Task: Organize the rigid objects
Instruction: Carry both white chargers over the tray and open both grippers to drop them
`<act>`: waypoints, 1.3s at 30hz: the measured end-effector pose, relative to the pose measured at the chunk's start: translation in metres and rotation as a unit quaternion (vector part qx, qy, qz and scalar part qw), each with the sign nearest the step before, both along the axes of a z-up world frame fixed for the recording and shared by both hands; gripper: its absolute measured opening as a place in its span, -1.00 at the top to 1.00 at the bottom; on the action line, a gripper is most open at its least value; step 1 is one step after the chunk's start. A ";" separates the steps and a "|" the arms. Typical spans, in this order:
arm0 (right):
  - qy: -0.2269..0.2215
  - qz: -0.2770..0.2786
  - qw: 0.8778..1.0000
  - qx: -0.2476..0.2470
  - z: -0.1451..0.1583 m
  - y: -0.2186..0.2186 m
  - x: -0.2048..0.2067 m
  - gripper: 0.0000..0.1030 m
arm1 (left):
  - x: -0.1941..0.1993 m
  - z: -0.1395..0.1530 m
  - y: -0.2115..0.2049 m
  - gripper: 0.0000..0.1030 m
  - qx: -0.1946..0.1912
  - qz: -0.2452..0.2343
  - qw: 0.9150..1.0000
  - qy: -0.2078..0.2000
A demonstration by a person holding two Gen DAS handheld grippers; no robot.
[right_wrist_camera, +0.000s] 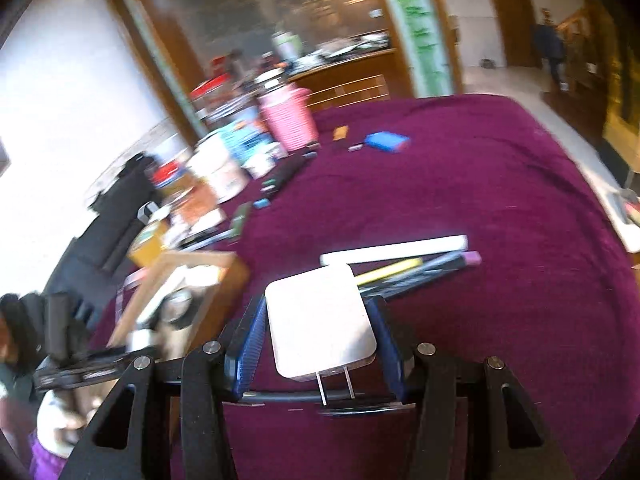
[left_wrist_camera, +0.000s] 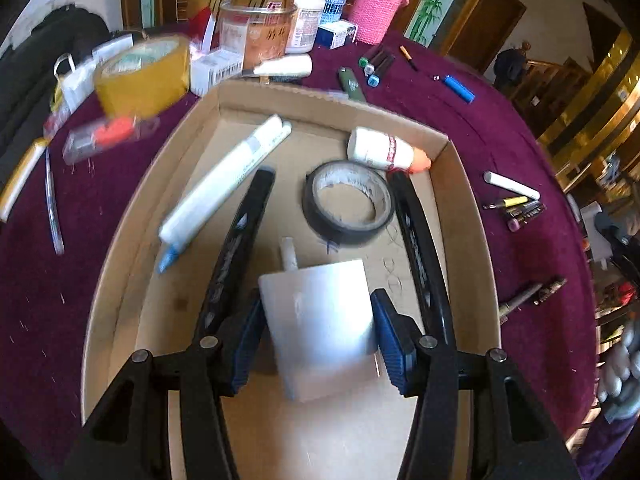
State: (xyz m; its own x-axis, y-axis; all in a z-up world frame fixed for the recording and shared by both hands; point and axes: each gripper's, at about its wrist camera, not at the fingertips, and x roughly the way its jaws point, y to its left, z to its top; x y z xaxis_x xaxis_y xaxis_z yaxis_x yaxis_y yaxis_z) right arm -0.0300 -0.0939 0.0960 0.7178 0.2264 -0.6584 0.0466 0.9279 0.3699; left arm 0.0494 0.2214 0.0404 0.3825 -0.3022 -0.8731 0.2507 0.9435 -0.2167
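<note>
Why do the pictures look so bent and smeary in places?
Both views are fisheye, so the cardboard box rim curves and corners go black. Left wrist: yellow tape roll is motion-smeared; the black tape roll is sharper. Right wrist: the background clutter is blurred, with glare on the white charger.

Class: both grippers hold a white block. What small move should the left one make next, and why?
Probably lower and release: the left gripper grips a white block above the cardboard tray, over bare floor beside the black tape roll.
</note>
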 end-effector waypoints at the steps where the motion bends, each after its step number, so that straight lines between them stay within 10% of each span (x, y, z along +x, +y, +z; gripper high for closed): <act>1: 0.001 0.016 1.000 0.002 0.000 0.014 0.004 -0.08 | 0.004 0.000 0.000 -0.01 0.000 0.003 1.000 0.003; 23: 0.093 0.280 0.955 -0.020 -0.041 0.217 0.017 -0.10 | -0.040 0.065 0.091 -0.52 -0.137 0.080 0.982 -0.107; 39: 0.118 0.273 0.948 -0.112 -0.057 0.275 0.063 -0.02 | -0.071 0.068 0.134 -0.52 -0.151 0.101 0.974 -0.135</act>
State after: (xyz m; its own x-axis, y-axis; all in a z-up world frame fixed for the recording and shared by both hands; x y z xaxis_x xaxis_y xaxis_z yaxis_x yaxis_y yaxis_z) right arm 0.0331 0.1816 0.0393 0.3602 0.3573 -0.8618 -0.4056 0.8919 0.2002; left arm -0.0217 0.3550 0.1087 0.6639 -0.4241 -0.6160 0.1520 0.8830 -0.4441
